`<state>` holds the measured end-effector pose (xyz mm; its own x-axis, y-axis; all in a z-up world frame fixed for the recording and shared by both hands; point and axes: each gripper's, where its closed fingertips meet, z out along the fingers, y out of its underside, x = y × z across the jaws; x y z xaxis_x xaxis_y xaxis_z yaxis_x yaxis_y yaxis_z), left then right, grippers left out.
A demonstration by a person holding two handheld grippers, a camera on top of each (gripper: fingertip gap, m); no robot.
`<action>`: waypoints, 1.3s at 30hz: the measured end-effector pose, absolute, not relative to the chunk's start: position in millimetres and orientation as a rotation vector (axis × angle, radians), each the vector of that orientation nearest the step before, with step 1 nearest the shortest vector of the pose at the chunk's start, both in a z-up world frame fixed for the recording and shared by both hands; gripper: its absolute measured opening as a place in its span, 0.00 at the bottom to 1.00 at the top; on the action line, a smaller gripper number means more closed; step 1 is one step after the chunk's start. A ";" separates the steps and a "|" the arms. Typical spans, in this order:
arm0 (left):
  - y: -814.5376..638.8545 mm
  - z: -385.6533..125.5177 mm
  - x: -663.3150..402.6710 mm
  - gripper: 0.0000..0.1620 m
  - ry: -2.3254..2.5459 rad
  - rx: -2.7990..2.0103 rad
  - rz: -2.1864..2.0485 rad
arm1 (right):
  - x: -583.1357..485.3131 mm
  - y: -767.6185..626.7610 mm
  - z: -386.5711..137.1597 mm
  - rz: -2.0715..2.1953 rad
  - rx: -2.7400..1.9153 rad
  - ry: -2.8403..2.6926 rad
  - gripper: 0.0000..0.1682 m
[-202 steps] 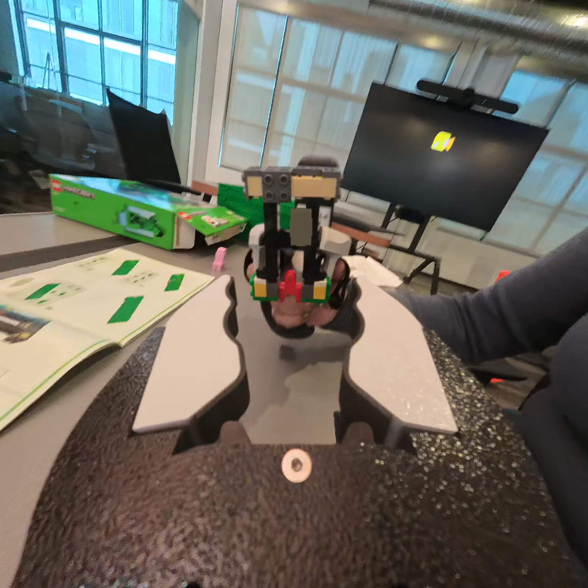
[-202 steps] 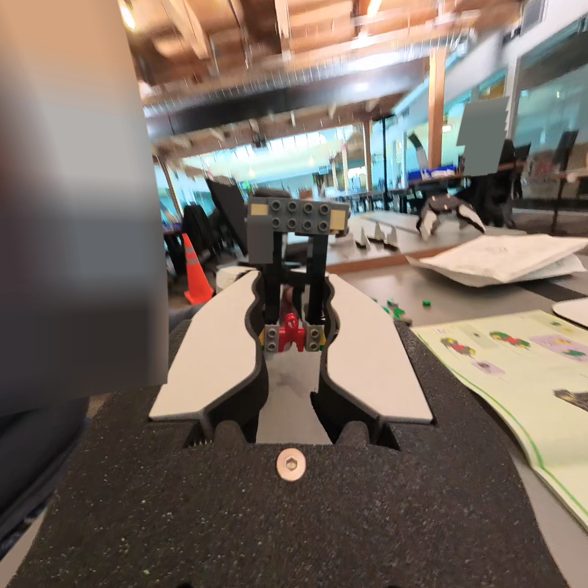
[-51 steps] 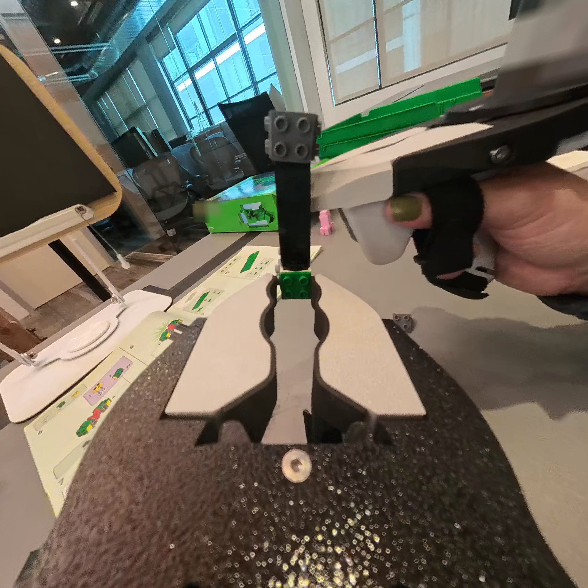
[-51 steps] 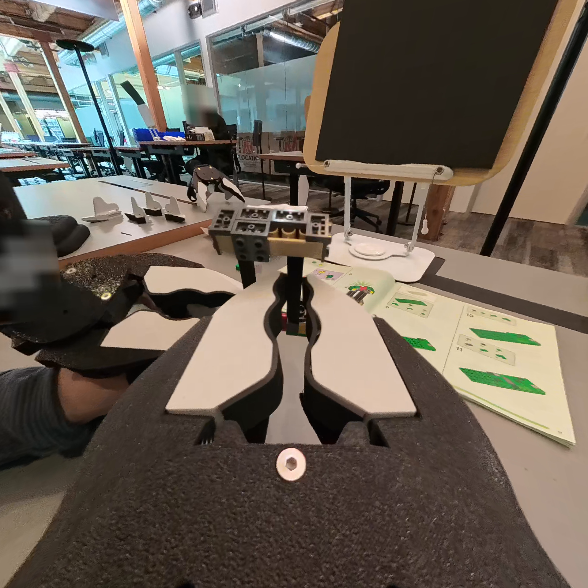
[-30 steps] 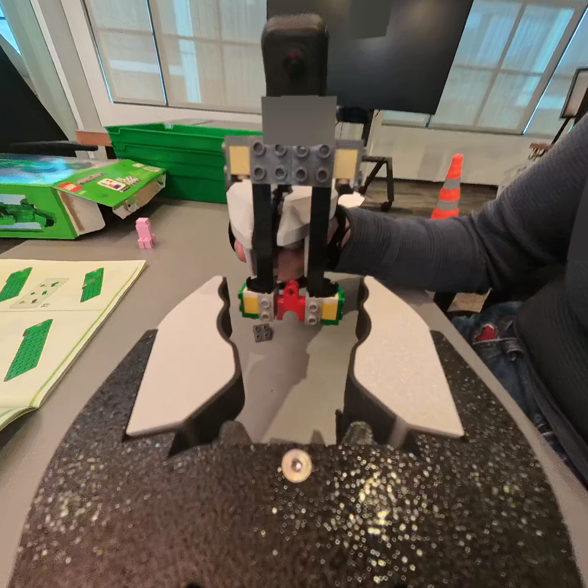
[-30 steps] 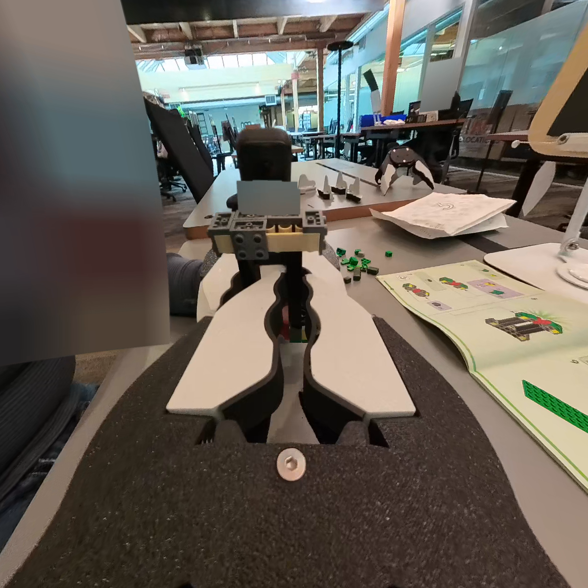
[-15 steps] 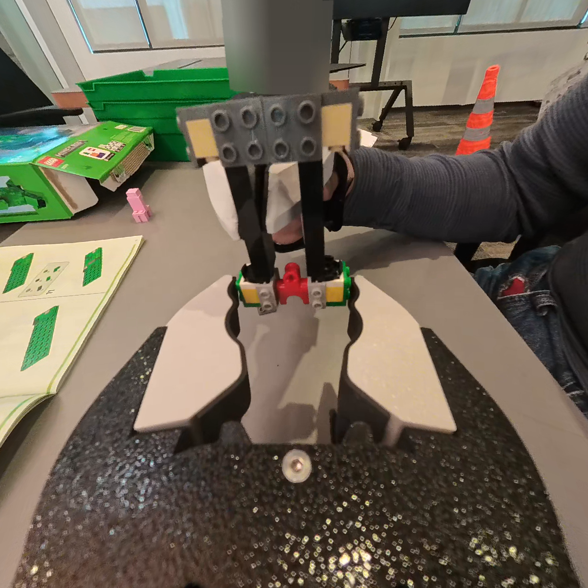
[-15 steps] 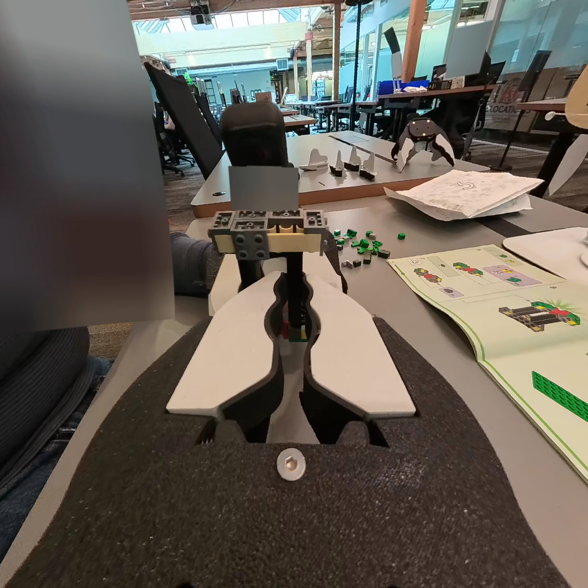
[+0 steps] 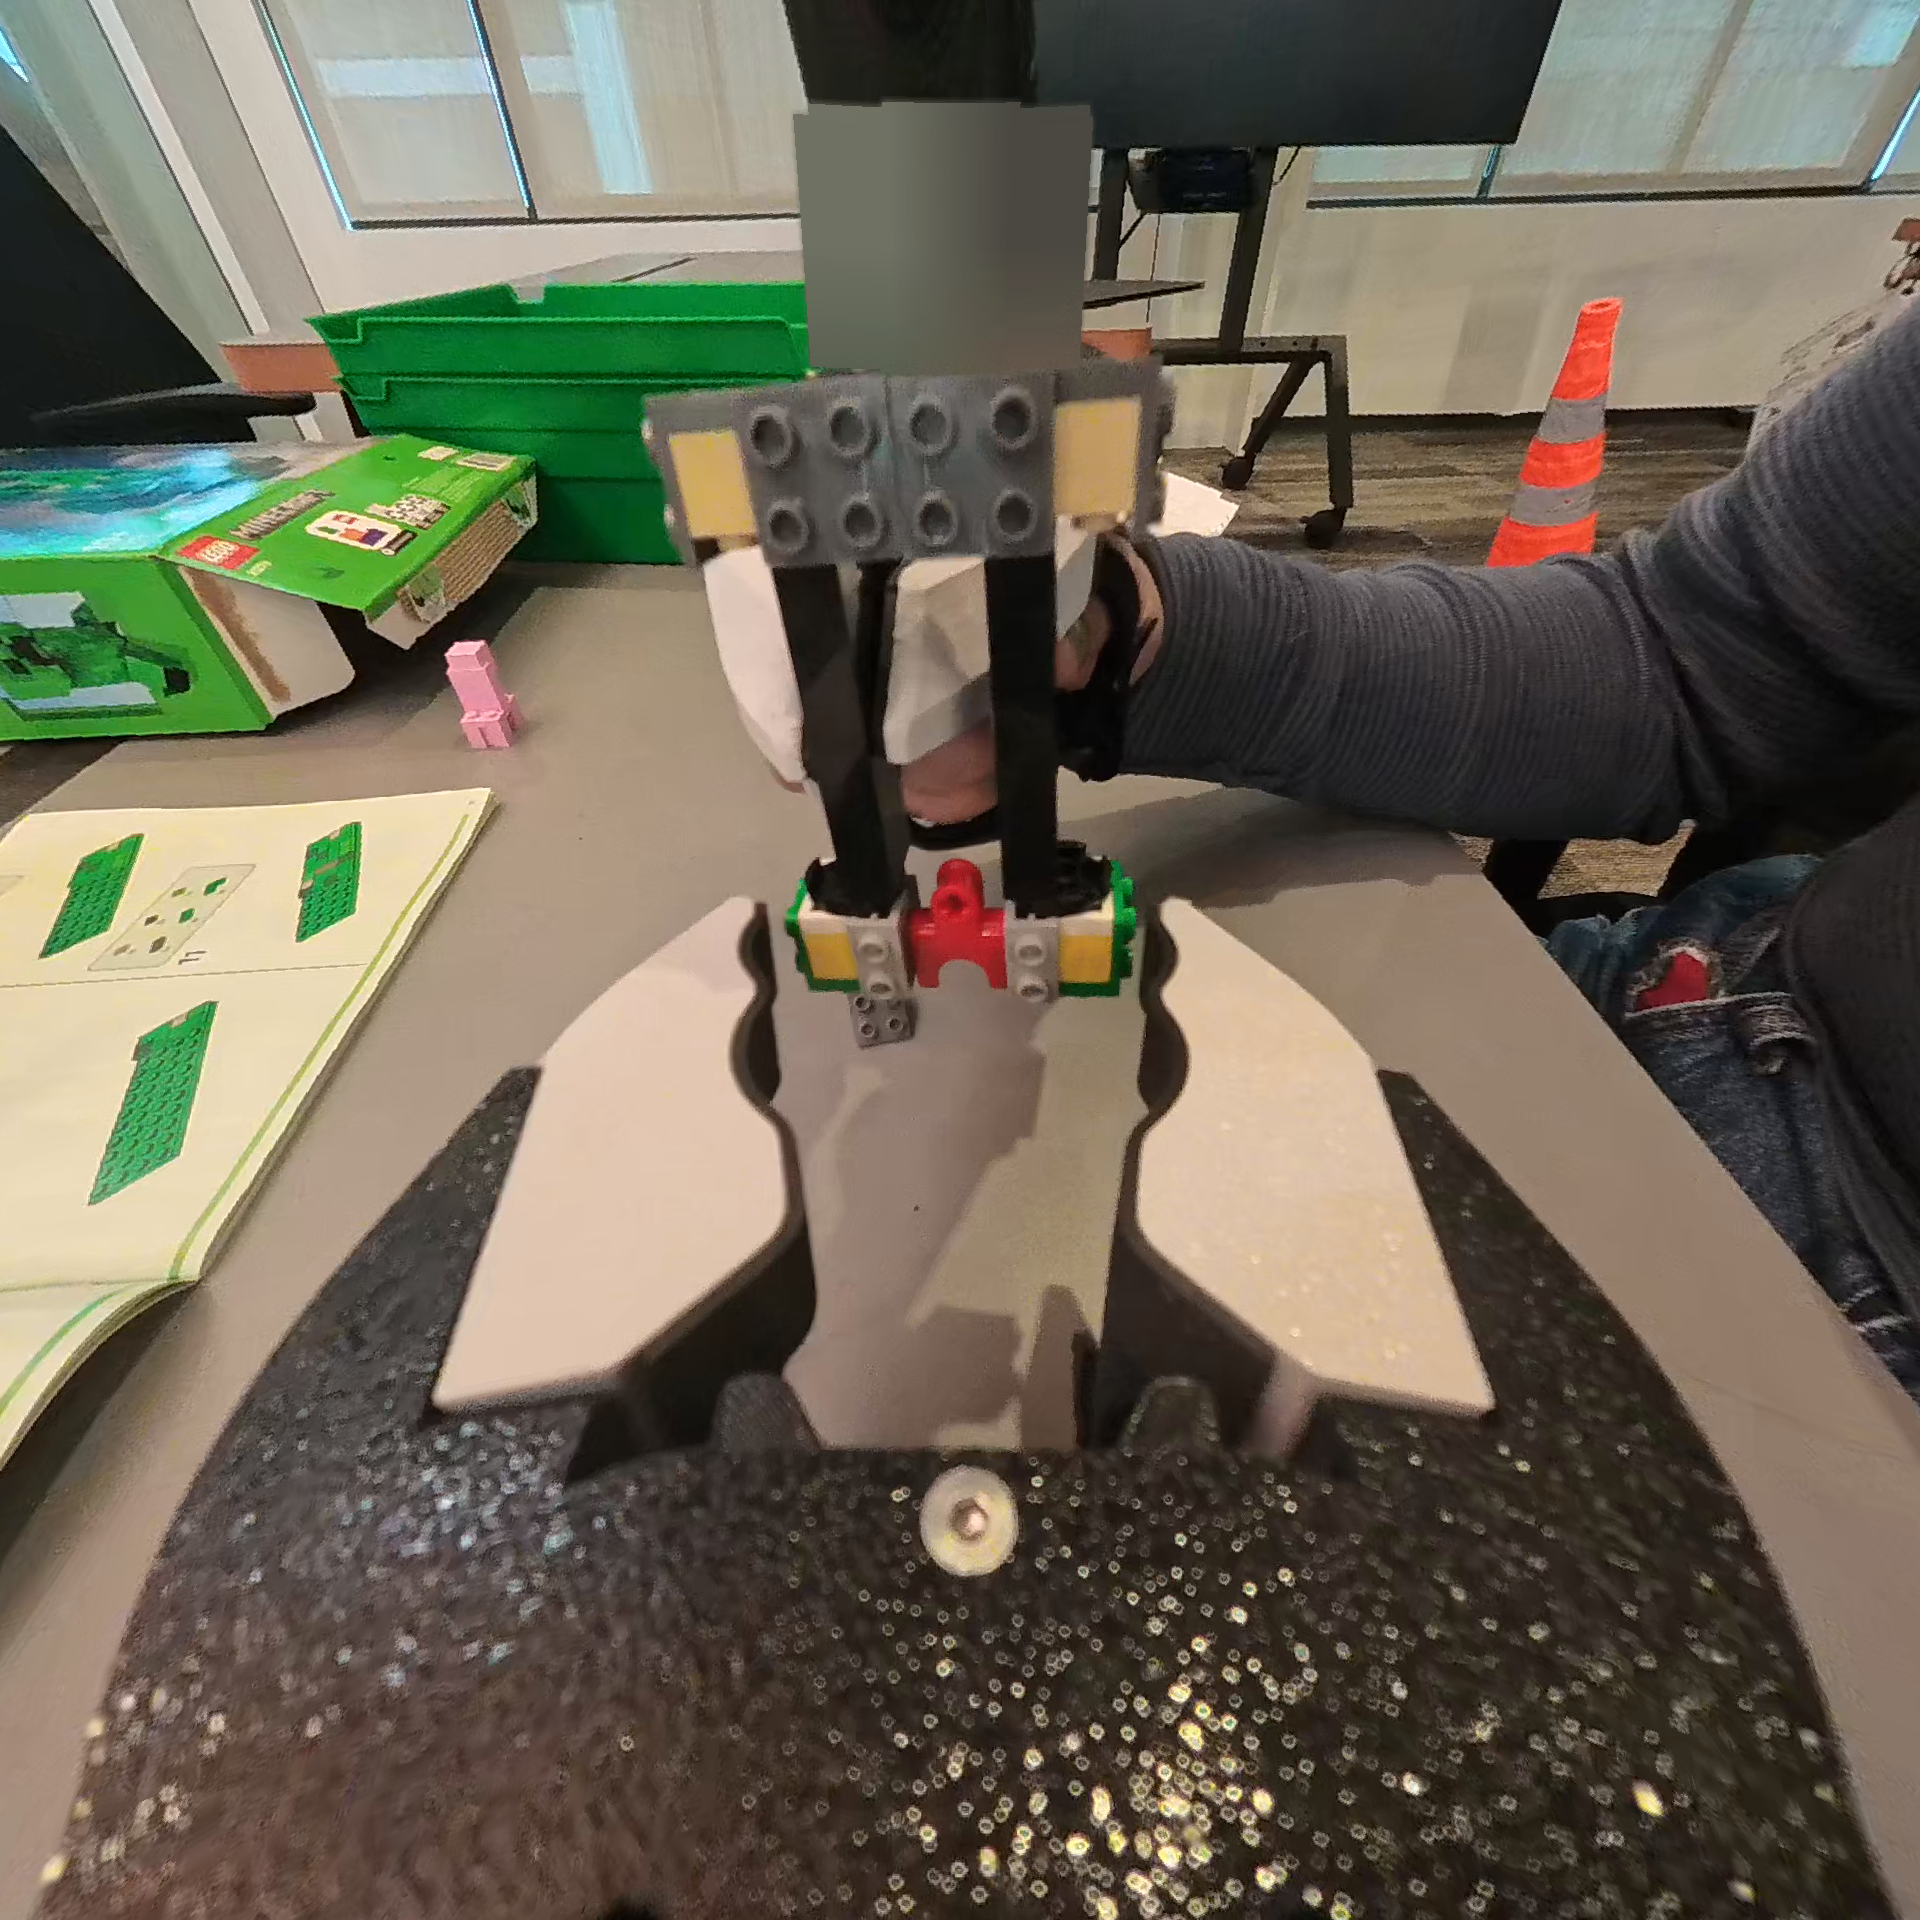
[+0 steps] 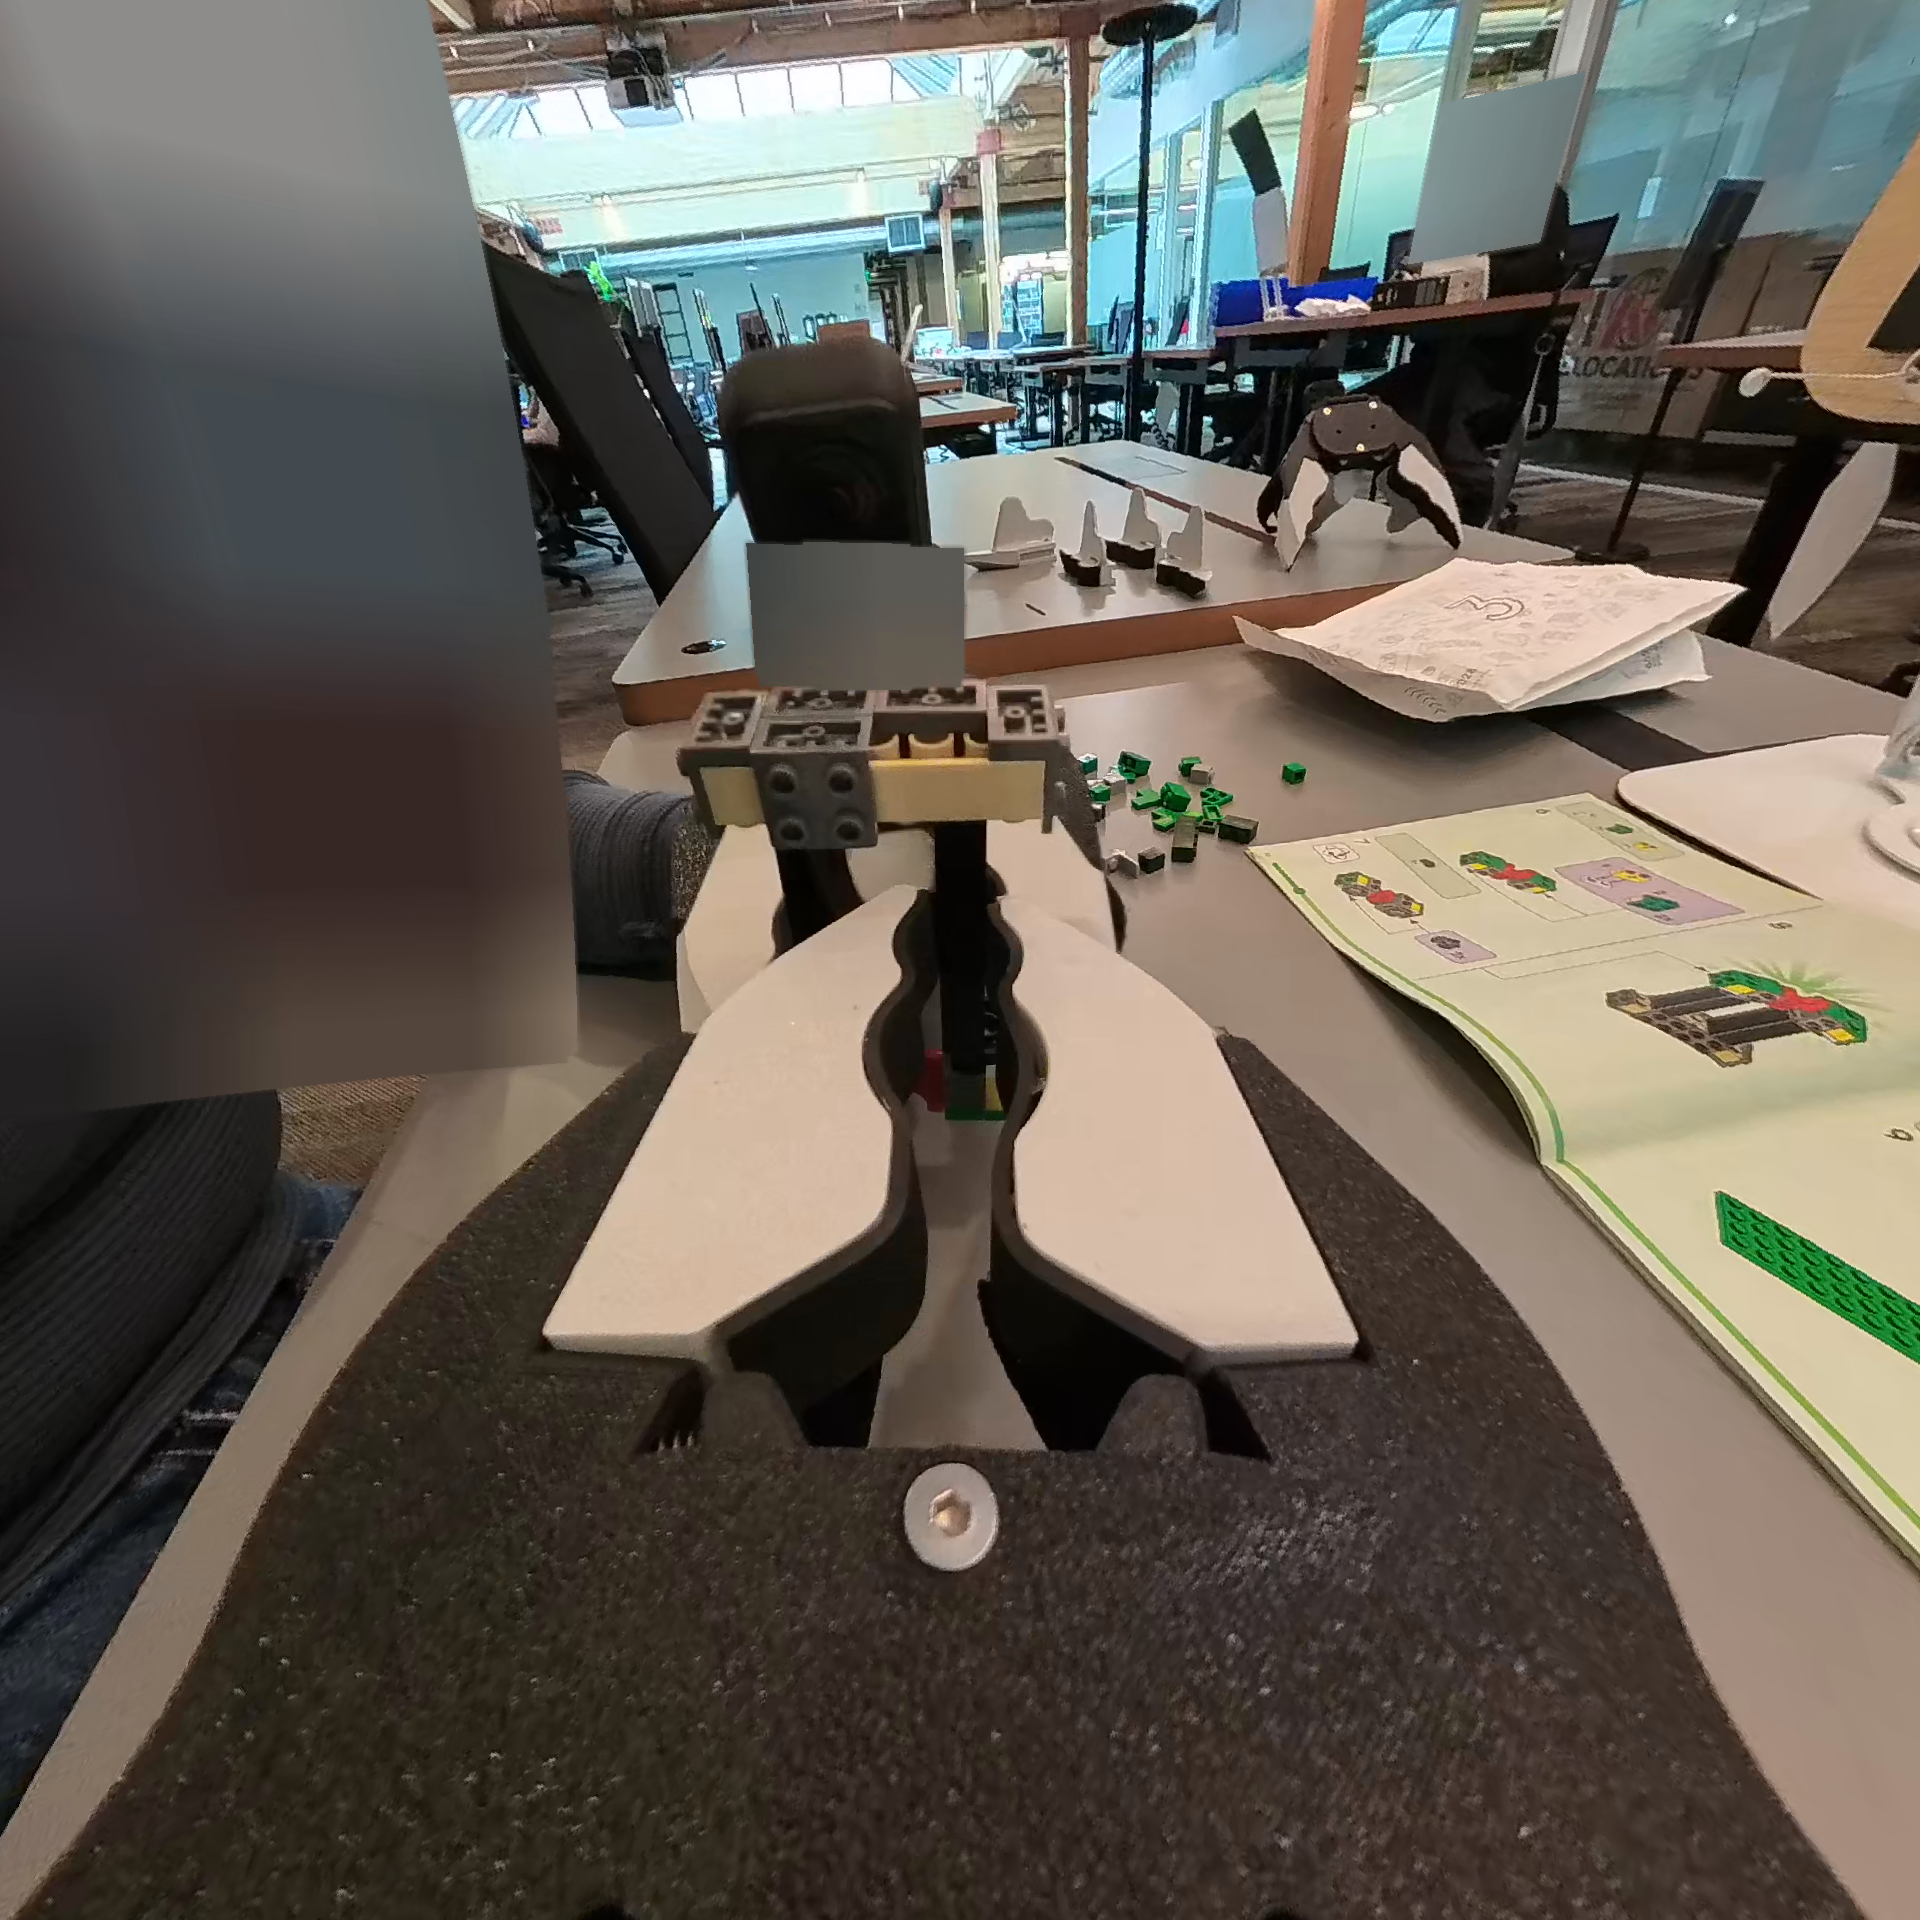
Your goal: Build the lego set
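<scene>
The lego build stands upright on the grey table (image 9: 644, 831). It has a green, yellow, grey and red base (image 9: 961, 935), black pillars (image 9: 1023, 727) and a grey and tan top plate (image 9: 904, 468). My right gripper (image 10: 956, 914) is shut on the black pillars (image 10: 961, 935) and shows behind them in the left wrist view (image 9: 764, 675). My left gripper (image 9: 958, 935) is open, with its fingertips on either side of the base. A small grey plate (image 9: 883, 1018) lies on the table just in front of the base.
An open instruction booklet (image 9: 208, 987) (image 10: 1662, 987) lies beside the build. A green box (image 9: 208, 582), a pink figure (image 9: 480, 694) and green trays (image 9: 561, 395) stand behind. Several loose green pieces (image 10: 1184, 800) and a paper bag (image 10: 1486, 634) lie farther off. A person's sleeve (image 9: 1455, 665) reaches in from the right. My hands' fingertips stand some 4 centimeters from each other. From the left gripper's tips to the small grey plate (image 9: 883, 1018) is close to 9 centimeters.
My left gripper has moved forward, so the build's base now sits level with its fingertips. It stays open. My right gripper keeps its hold on the pillars.
</scene>
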<state>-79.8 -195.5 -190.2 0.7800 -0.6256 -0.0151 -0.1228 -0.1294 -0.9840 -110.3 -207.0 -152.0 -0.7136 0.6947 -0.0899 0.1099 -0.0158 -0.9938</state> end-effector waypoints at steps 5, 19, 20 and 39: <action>-193.1 -192.0 -80.4 0.45 0.591 -1.675 -0.462 | -110.0 -207.8 -151.6 1.792 -0.831 -1.825 0.04; -193.9 -188.7 -78.0 0.39 0.598 -1.641 -0.459 | -109.4 -207.4 -149.6 1.821 -0.824 -1.806 0.04; -193.8 -188.7 -78.3 0.39 0.598 -1.642 -0.456 | -109.5 -207.4 -149.4 1.820 -0.823 -1.805 0.04; -221.6 -166.2 -91.1 0.38 0.568 -1.424 -0.887 | -77.4 -144.8 -237.0 0.991 -1.243 -2.225 0.15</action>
